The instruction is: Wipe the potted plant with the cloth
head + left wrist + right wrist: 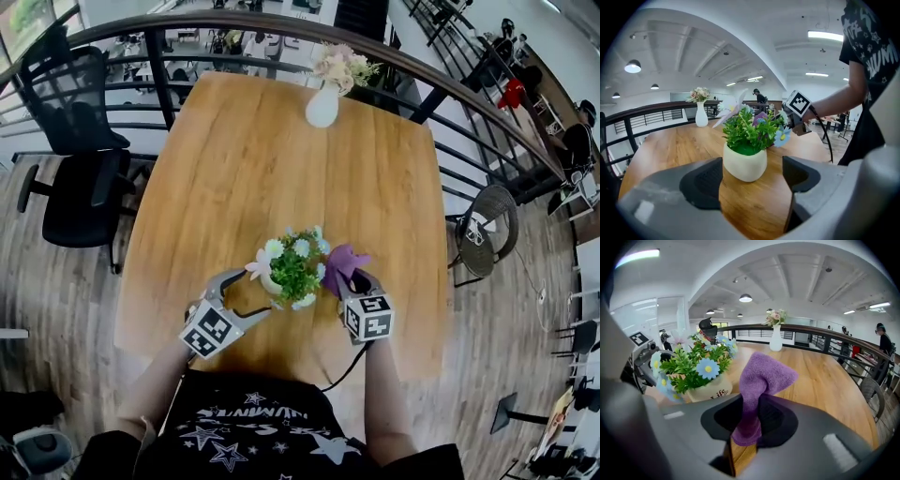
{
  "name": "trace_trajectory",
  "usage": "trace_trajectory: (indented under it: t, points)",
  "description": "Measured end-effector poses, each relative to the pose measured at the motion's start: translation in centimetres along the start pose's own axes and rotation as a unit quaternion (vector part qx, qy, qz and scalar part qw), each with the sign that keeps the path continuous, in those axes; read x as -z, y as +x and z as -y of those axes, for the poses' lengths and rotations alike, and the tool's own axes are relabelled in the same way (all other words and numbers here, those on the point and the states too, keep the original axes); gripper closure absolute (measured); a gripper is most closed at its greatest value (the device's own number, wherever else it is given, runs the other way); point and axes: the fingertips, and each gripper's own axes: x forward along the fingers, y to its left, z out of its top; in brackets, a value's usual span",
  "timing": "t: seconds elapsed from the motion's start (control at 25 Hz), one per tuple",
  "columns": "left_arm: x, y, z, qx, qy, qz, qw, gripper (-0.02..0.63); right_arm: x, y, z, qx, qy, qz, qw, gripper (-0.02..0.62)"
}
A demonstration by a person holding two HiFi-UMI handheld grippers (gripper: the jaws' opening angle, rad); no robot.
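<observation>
A small potted plant [292, 266] with green leaves and pale flowers in a cream pot [744, 162] stands on the wooden table [281, 159] near its front edge. My left gripper [246, 292] is open just left of the pot, its jaws wide apart with nothing between them; the pot stands a little beyond them. My right gripper [349, 281] is shut on a purple cloth [759, 380], which sticks up from the jaws just right of the plant [696, 364]. The cloth [343, 262] reaches the plant's right side.
A white vase of flowers [325, 89] stands at the table's far edge. A black railing [450, 89] curves round behind the table. A black office chair [75, 159] is at the left and a wire chair [487, 230] at the right, on the wooden floor.
</observation>
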Motion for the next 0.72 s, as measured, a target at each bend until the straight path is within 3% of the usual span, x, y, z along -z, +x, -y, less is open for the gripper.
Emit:
trace_trajectory:
  t: [0.4,0.72]
  points:
    - [2.0,3.6,-1.1,-0.037,-0.016,-0.042,0.9983,0.201,-1.1,4.2,-1.2,-0.125,-0.055,-0.009,0.991,0.511]
    - [2.3,5.6,-1.2,-0.053,-0.001,-0.052,0.9972,0.201,-1.3,7.1,-2.8,-0.226,-0.118,-0.027,0.966,0.509]
